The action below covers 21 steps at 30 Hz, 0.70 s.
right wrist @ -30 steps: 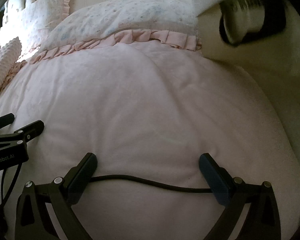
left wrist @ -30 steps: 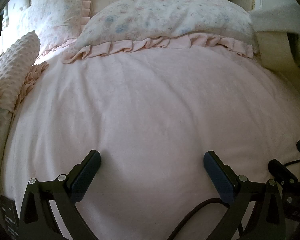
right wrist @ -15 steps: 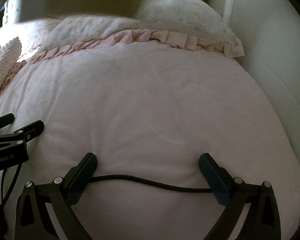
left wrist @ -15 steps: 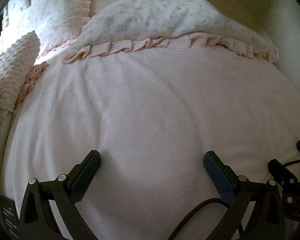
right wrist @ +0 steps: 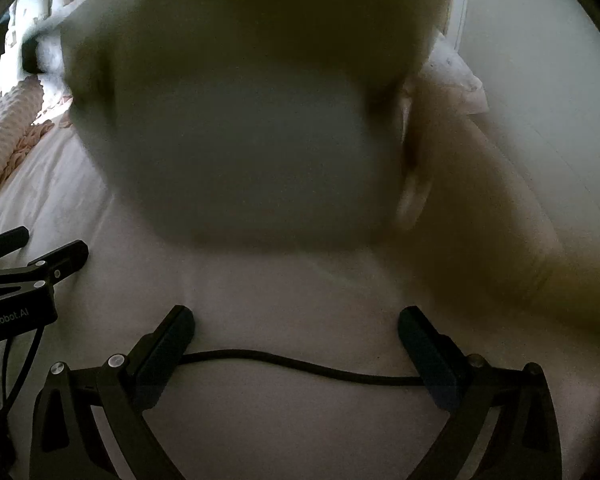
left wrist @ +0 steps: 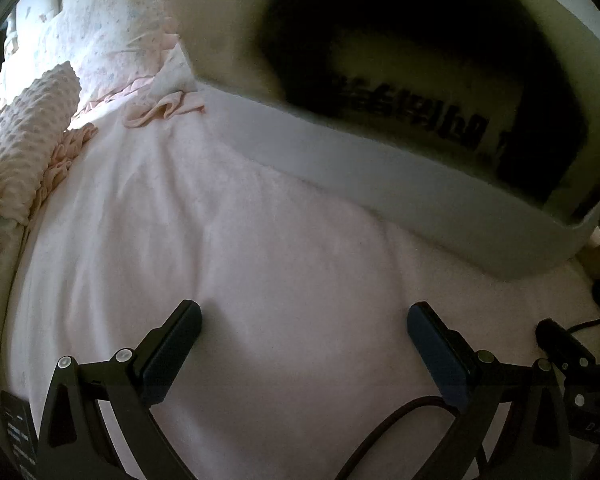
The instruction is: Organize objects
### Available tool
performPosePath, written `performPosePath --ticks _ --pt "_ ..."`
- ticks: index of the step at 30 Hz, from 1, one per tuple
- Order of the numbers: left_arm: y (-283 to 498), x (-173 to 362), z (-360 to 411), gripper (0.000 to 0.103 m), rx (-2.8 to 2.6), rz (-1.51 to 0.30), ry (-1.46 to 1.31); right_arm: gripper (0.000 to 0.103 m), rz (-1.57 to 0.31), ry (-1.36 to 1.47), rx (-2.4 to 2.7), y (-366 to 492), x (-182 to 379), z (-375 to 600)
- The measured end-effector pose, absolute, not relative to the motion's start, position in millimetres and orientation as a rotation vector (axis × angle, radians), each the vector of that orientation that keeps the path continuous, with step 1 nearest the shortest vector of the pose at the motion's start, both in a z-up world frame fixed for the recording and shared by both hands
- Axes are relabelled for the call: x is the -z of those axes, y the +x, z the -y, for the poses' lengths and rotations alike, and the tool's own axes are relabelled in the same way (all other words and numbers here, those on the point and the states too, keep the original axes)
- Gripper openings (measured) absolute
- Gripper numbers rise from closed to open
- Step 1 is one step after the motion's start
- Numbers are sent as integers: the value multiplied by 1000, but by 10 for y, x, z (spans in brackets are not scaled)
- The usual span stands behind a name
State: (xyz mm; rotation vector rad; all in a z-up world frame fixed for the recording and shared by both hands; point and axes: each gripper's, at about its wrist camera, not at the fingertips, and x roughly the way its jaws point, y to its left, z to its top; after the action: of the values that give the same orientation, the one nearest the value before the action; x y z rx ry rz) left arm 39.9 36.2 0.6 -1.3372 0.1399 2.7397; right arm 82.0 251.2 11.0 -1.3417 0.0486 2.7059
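Left wrist view: the left gripper (left wrist: 304, 354) lies gaping wide, empty, on the pink bedspread (left wrist: 260, 272); a blurred white box (left wrist: 380, 160) sits ahead-right, presumably being delivered for sorting.

Right wrist view: the right gripper (right wrist: 296, 354), equally spread and empty, faces that box (right wrist: 240, 160) straight ahead.

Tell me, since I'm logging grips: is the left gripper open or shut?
Open. The left gripper has its fingers spread wide with only the pink bedcover showing between them.

ahead: white box (left wrist: 380, 168) blocks | near: bare bedspread (left wrist: 260, 280) free
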Motion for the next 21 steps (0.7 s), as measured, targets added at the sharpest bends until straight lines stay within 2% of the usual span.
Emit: performPosePath --ticks 3,6,15,21 --pt "406 -12 -377 102 -2740 -140 -1337 103 12 -1323 -2695 857 -62 -2438" --pt "405 -11 -374 102 -2739 -139 -1337 103 -53 -1334 -2712 895 19 -2505" --pt "404 -12 -373 102 -2739 -139 -1337 103 -35 -1328 -2710 1041 320 -2503" --pt "405 -13 -374 102 -2739 -139 -1337 103 -37 -1330 -2710 991 323 -2507"
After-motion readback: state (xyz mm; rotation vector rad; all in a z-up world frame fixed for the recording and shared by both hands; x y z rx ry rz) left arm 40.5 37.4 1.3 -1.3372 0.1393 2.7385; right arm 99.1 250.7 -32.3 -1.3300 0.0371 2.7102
